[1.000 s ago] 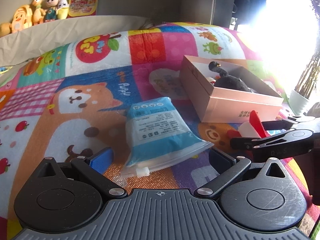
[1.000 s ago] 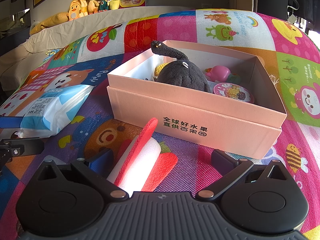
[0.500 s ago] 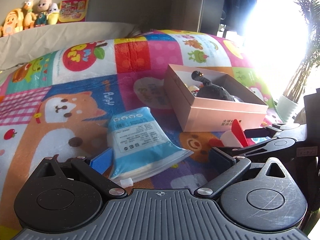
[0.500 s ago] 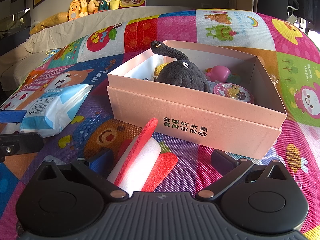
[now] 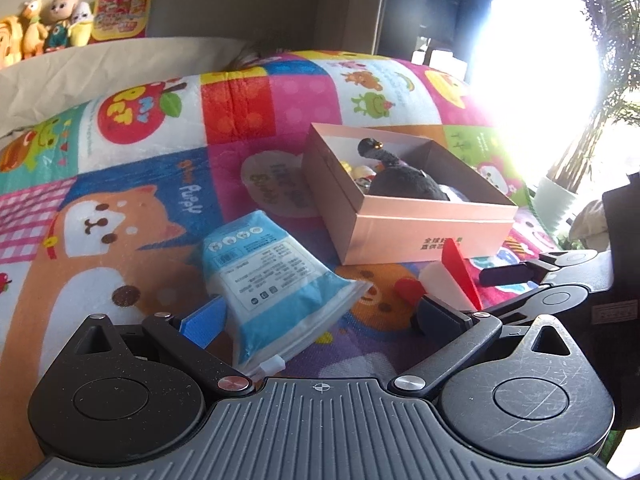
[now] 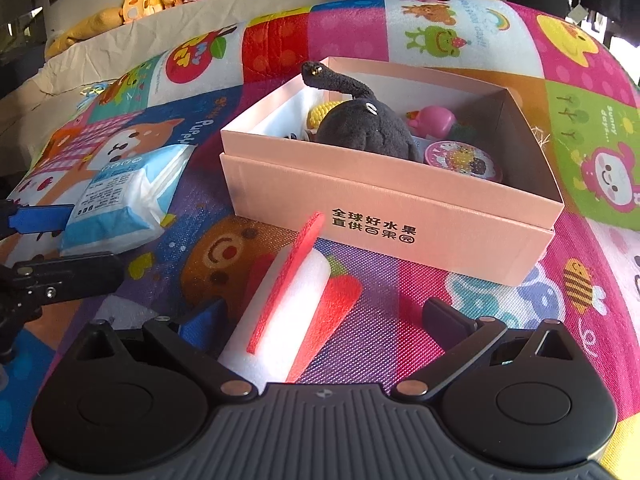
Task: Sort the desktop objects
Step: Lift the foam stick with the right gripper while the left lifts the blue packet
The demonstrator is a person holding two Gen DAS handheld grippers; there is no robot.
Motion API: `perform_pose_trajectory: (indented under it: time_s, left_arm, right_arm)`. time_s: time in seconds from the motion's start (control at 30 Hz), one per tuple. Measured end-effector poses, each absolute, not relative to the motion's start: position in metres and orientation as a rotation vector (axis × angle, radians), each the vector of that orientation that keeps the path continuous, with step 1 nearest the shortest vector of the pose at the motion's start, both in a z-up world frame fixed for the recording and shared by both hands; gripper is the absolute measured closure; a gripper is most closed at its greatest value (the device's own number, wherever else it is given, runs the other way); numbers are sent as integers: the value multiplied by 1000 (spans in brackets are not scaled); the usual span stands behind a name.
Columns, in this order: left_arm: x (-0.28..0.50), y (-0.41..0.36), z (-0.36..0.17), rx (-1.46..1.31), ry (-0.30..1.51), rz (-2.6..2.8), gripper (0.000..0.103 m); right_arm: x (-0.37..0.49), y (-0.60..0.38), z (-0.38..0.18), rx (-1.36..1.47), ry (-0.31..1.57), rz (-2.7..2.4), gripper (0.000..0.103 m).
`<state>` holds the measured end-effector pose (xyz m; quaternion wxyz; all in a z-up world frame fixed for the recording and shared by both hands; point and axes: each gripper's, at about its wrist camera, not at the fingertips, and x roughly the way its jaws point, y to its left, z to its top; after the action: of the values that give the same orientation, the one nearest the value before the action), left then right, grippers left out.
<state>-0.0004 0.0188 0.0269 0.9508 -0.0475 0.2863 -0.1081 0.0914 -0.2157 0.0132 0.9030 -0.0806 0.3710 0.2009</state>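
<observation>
A pink cardboard box stands on the colourful mat; it also shows in the left wrist view. Inside lie a dark plush toy, a pink toy, a yellow corn piece and a round tin. A blue-white wipes pack lies between my left gripper's open fingers. A red-and-white foam piece lies between my right gripper's open fingers, in front of the box.
Plush dolls sit on a beige ledge at the back. A potted plant stands at the right, by a bright window. The right gripper shows at the right of the left wrist view.
The left gripper has pulled back and turned left, so the wipes pack and box sit further away. The right view has lifted slightly. Neither gripper has closed.
</observation>
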Motion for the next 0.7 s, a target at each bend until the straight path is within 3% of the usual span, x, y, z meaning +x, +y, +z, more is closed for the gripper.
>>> perform_pose_trajectory:
  time_s: [0.3, 0.37, 0.43, 0.5, 0.6, 0.7]
  left_arm:
    - [-9, 36, 33, -93, 581, -152, 0]
    - [-3, 34, 34, -100, 594, -149, 0]
    - [5, 27, 35, -97, 598, -162, 0]
    - [17, 16, 34, -67, 604, -146, 0]
    - [37, 2, 28, -24, 626, -96, 0]
    - [52, -3, 24, 20, 635, -59, 0]
  right_arm:
    - [73, -222, 22, -114, 811, 460, 1]
    - [52, -222, 21, -165, 776, 459, 17]
    - [34, -221, 23, -236, 719, 454, 44]
    - [26, -227, 28, -253, 719, 445, 60]
    - [23, -240, 34, -256, 718, 384, 69]
    - [24, -258, 36, -224, 736, 346, 71]
